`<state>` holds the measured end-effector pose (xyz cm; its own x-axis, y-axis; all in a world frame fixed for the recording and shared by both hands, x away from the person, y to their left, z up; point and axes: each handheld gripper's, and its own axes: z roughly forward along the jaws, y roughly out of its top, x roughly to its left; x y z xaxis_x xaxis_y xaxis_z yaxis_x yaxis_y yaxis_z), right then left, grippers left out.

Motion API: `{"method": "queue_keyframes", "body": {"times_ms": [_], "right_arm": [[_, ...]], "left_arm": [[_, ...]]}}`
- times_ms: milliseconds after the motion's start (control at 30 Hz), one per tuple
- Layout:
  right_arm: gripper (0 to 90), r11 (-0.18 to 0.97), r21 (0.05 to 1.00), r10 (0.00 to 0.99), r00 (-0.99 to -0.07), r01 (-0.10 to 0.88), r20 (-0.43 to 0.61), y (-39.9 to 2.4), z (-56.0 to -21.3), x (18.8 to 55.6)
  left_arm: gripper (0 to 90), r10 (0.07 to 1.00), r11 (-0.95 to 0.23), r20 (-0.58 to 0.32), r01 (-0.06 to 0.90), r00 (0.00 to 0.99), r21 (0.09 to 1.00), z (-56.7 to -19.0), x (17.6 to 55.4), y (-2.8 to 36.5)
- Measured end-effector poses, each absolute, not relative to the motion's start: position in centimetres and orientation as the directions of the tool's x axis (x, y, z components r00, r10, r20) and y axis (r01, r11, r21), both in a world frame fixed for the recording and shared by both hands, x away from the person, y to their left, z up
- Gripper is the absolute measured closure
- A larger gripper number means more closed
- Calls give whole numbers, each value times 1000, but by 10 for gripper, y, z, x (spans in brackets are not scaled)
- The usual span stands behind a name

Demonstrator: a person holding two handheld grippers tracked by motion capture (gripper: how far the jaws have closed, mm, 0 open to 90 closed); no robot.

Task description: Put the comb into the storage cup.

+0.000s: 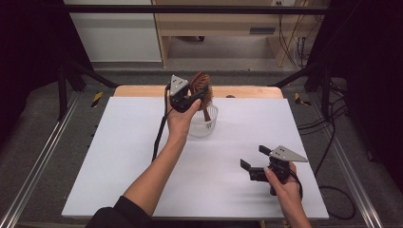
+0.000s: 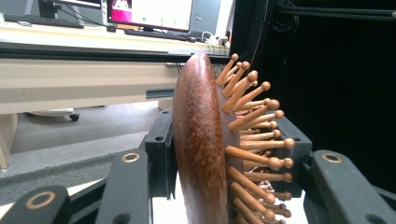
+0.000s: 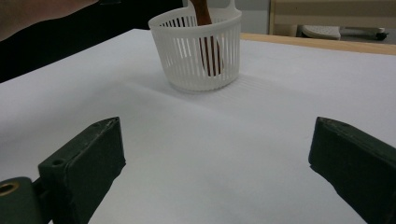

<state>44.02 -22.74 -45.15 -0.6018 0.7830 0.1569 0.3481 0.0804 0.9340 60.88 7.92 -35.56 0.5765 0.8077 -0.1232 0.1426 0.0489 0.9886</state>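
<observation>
With its handle standing in the white slatted basket (image 1: 205,124) near the table's (image 1: 119,156) far edge, the wooden hairbrush (image 1: 200,84) is clamped at the head by my left gripper (image 2: 219,154), one jaw on the smooth domed back, the other against the ball-tipped wooden pins. I judge the brush stiff and fairly light; the polished back could slip, and the pins may bend, so the head's rim or the handle offers surer purchase. My right gripper (image 1: 254,161) hovers near the table's front, jaws wide apart, holding nothing.
</observation>
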Motion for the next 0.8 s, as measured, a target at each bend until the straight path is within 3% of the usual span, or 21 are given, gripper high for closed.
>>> {"method": "queue_keyframes", "body": {"times_ms": [800], "right_arm": [[41,86,933,783,-603,349,153,-226,-452,440]], "left_arm": [[509,808,41,-120,147,577,988,-366,611,85]]}}
